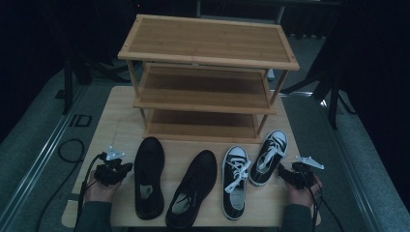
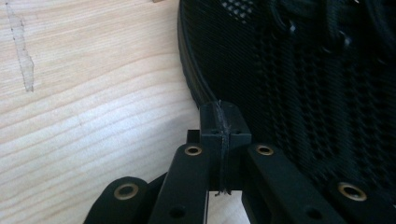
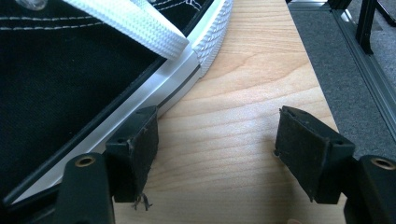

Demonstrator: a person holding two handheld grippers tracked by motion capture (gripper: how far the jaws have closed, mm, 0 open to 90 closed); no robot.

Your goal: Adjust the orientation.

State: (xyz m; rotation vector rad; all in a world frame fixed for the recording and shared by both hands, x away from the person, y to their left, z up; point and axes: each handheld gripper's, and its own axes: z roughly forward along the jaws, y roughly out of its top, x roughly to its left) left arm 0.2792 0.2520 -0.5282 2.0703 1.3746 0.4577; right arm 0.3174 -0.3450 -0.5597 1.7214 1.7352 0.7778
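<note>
Three shelves of a wooden rack stand at the tabletop's far end, the lowest deep in shadow. Four shoes lie before it, toes pointing roughly toward the rack. The left hand-held gripper, pressed together, sits just beside the leftmost black shoe. The right hand-held gripper, spread, is at the rightmost sneaker.

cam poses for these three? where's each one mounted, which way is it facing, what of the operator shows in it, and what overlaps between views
High view: above the person's side, looking forward and down at the table, the wooden rack and four shoes; forearms, left gripper and right gripper show.
Left gripper view: rides the left gripper, jaws shut, facing the black mesh shoe.
Right gripper view: rides the right gripper, jaws open, beside the white-soled sneaker.
Shared: the tabletop in all three; each shoe also appears in the high view.
</note>
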